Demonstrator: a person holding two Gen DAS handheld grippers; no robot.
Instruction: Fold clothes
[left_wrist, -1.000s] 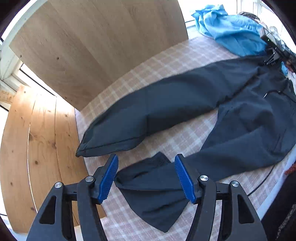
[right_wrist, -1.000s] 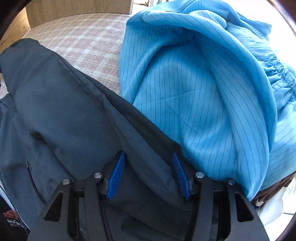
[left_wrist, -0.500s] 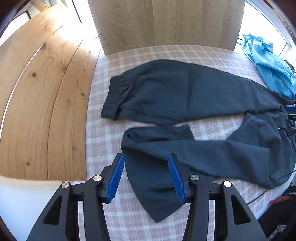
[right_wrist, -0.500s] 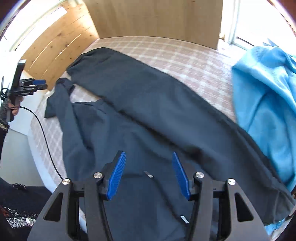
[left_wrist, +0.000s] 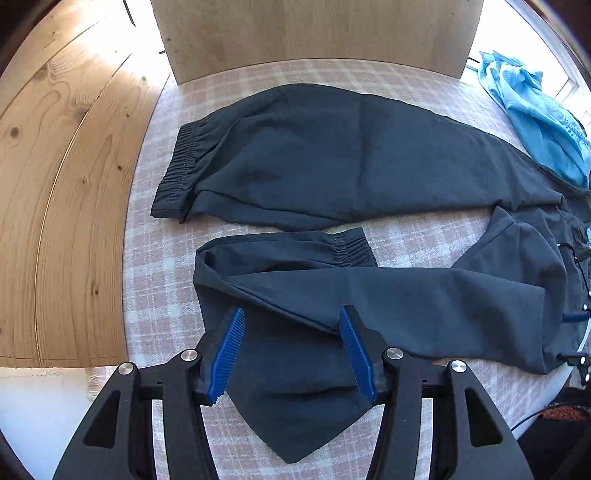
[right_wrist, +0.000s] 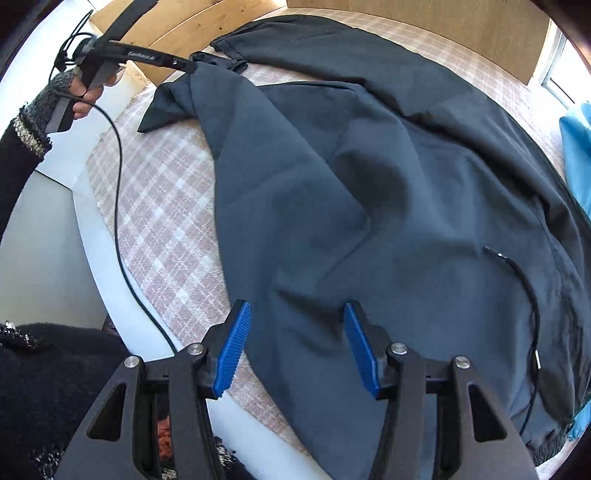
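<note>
Dark trousers (left_wrist: 332, 155) lie spread on the checked table (left_wrist: 166, 258), far leg flat, near leg doubled back with its cuff twisted. Both the left tongs (left_wrist: 291, 350) and right tongs (right_wrist: 297, 350) gape, gripping nothing. Pinching only the top layer of that crumpled leg would likely drag wrinkles into the fold. The waistband is cut off; a blue garment (left_wrist: 535, 122) crowds the far corner.

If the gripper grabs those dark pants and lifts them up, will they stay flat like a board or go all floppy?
Probably floppy. The dark pants already lie in soft folds, and the near leg is doubled over with its cuff turned back, so lifted cloth would likely droop from the left gripper. They look thin and light, and may slide on the checked tablecloth.
</note>
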